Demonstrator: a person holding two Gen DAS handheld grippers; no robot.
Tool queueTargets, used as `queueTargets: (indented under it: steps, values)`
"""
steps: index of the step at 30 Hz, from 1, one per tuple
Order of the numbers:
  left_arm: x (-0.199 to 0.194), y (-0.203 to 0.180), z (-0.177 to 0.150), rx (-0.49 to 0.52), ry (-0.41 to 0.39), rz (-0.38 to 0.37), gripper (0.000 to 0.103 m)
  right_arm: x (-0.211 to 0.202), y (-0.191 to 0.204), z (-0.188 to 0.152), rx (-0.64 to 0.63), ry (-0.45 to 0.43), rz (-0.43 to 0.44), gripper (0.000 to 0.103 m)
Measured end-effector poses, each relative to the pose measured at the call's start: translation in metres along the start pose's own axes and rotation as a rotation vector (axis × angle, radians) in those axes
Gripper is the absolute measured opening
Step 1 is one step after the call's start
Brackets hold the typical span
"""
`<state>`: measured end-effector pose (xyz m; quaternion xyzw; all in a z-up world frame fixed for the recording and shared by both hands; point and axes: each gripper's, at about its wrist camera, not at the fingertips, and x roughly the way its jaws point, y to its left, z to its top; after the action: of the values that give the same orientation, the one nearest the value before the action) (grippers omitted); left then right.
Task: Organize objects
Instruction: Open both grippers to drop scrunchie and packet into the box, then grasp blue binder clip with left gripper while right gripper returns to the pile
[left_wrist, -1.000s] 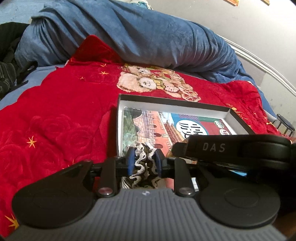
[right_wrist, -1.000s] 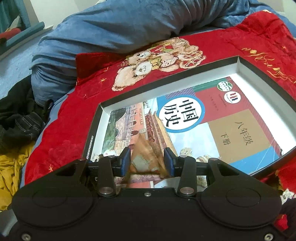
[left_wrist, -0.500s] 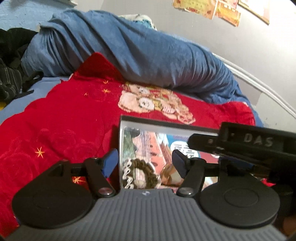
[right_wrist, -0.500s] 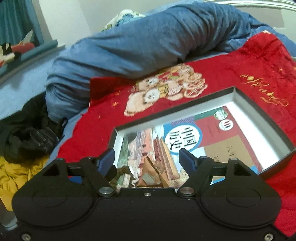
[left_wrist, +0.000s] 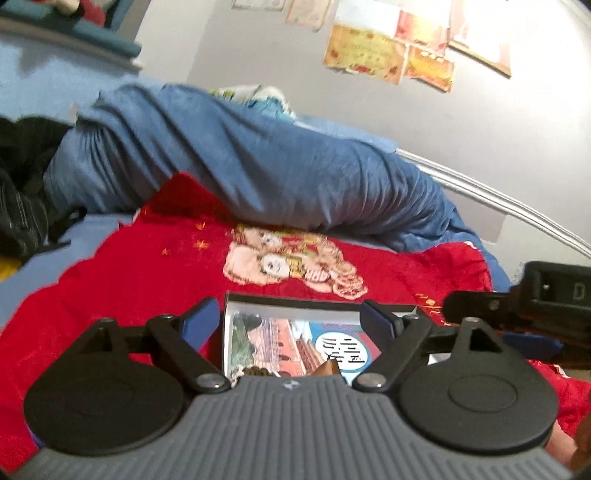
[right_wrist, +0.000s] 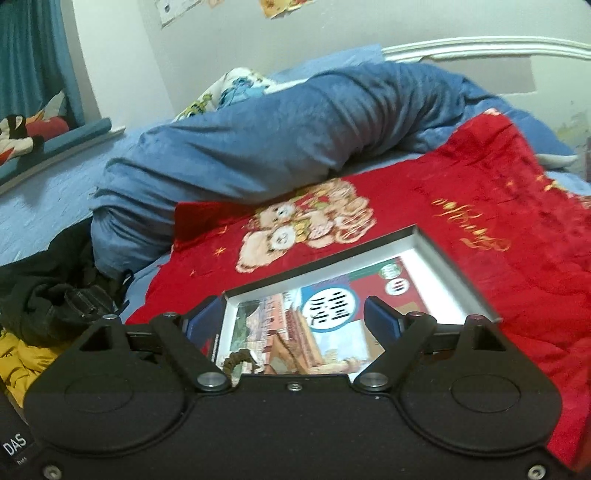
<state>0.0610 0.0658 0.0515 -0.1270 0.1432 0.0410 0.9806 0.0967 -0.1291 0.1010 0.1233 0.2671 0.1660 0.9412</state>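
A shallow black box (right_wrist: 454, 266) with a white inside lies on the red blanket and holds a textbook (right_wrist: 332, 317). A lace hair scrunchie (right_wrist: 236, 360) and a brown triangular packet (right_wrist: 284, 350) lie on the book at the box's near end. In the left wrist view the box (left_wrist: 295, 301), scrunchie (left_wrist: 255, 371) and packet (left_wrist: 327, 367) show just past my gripper body. My left gripper (left_wrist: 290, 323) is open and empty above the box's near end. My right gripper (right_wrist: 295, 319) is open and empty above it too.
A red blanket (left_wrist: 122, 280) with a teddy bear print (right_wrist: 303, 225) covers the bed. A rolled blue quilt (right_wrist: 280, 136) lies behind it. Dark and yellow clothes (right_wrist: 44, 317) are piled at the left. The other gripper (left_wrist: 546, 306) shows at the right of the left wrist view.
Both grippers opened, let go of the scrunchie and the brown packet in the box, then lifted and drew back from it.
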Motion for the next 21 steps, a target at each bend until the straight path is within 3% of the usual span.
queueTargets:
  steps: [2, 7, 13, 16, 21]
  values:
    - [-0.008, 0.0, -0.002, 0.015, -0.002, 0.0, 0.096, -0.014, -0.004, -0.001, -0.002, -0.02, -0.015, 0.092]
    - [-0.028, 0.002, -0.015, 0.045, 0.029, 0.022, 0.098, -0.038, -0.017, -0.019, 0.002, -0.053, -0.035, 0.093]
    - [-0.033, -0.014, -0.039, 0.068, 0.178, -0.091, 0.098, -0.041, -0.031, -0.055, 0.04, -0.024, -0.004, 0.093]
    - [-0.029, -0.021, -0.052, 0.029, 0.246, -0.138, 0.098, -0.037, -0.037, -0.065, 0.03, 0.003, -0.01, 0.093]
    - [-0.015, -0.027, -0.073, 0.057, 0.325, -0.081, 0.098, -0.027, -0.046, -0.076, 0.056, 0.028, 0.037, 0.093]
